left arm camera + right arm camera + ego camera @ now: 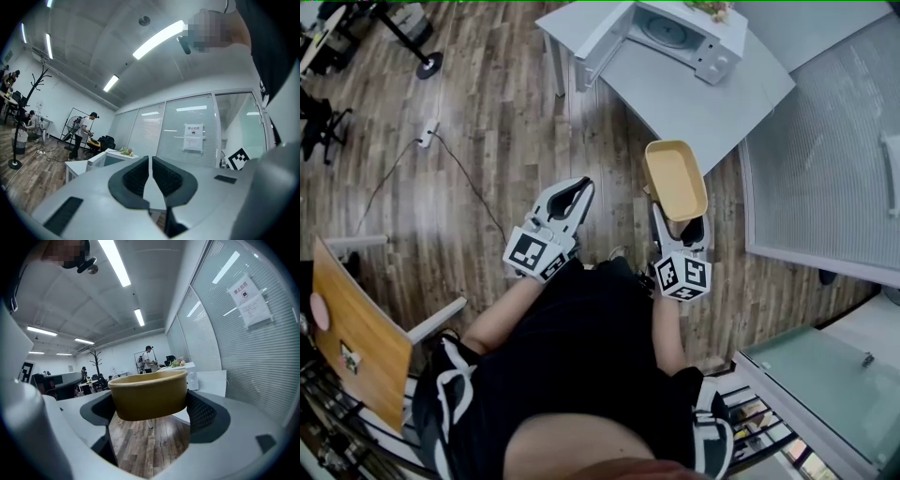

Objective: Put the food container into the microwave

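From the head view: right gripper (678, 214) clamped on the near end of a tan food container (675, 178), held in the air over the wooden floor (487, 141) just short of the corner of a white table (703, 94). Far back on that table, a white microwave (680, 33) with its door (598, 42) swung open to the left, and a stretch of table top between it and the container. Left gripper (579, 187) alongside, jaws together, holding nothing. Elsewhere: a power strip (428, 134) with its cable on the floor, a wooden chair (352, 328) at lower left, a blinded glass partition (834, 159) at right. From the left gripper view: left gripper (150, 176) with its dark pads closed to a thin slit, pointing at glass walls with a posted notice (193, 137); beyond, a coat stand (37, 82) and a standing person (84, 131). From the right gripper view: right gripper (150, 411) with both pads against the walls of the food container (150, 394) (upright, inside not visible); behind it the microwave (190, 373) on the table (211, 380), and a person (148, 359) farther off.
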A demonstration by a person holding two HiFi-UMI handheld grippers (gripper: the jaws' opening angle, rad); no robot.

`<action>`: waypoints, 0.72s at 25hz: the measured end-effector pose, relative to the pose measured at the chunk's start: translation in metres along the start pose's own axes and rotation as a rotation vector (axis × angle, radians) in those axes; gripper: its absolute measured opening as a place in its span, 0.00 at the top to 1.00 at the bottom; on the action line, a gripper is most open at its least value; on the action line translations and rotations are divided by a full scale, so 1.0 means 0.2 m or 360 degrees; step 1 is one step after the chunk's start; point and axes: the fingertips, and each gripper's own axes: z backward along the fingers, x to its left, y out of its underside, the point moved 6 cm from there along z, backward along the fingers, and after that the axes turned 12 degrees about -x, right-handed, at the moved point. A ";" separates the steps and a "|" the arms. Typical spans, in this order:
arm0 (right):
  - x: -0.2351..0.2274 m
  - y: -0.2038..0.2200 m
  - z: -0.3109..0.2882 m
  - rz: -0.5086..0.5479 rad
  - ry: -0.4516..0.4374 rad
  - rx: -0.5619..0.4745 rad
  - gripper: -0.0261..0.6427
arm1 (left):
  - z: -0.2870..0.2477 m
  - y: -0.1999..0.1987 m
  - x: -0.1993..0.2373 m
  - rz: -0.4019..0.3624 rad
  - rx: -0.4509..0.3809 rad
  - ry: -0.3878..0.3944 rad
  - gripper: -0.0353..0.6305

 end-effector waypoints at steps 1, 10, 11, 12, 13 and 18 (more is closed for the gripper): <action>0.01 0.01 -0.02 0.0004 0.0006 -0.0007 0.23 | 0.00 0.00 0.02 0.0007 -0.0002 0.0013 0.88; -0.19 0.07 -0.43 0.0010 -0.0008 -0.0003 0.23 | -0.32 0.16 0.19 0.0044 0.0022 0.0004 0.88; -0.23 0.07 -0.50 0.0007 -0.0027 -0.0006 0.23 | -0.39 0.19 0.21 0.0040 0.0019 -0.0002 0.88; -0.28 0.07 -0.58 0.0005 -0.0047 -0.0009 0.23 | -0.46 0.21 0.23 0.0040 0.0016 -0.0007 0.88; -0.32 0.07 -0.66 0.0005 -0.0069 -0.0009 0.23 | -0.54 0.23 0.26 0.0046 0.0012 -0.0015 0.88; -0.57 0.02 -1.07 0.0022 -0.0171 0.0015 0.23 | -0.98 0.30 0.35 0.0032 -0.0022 -0.0069 0.88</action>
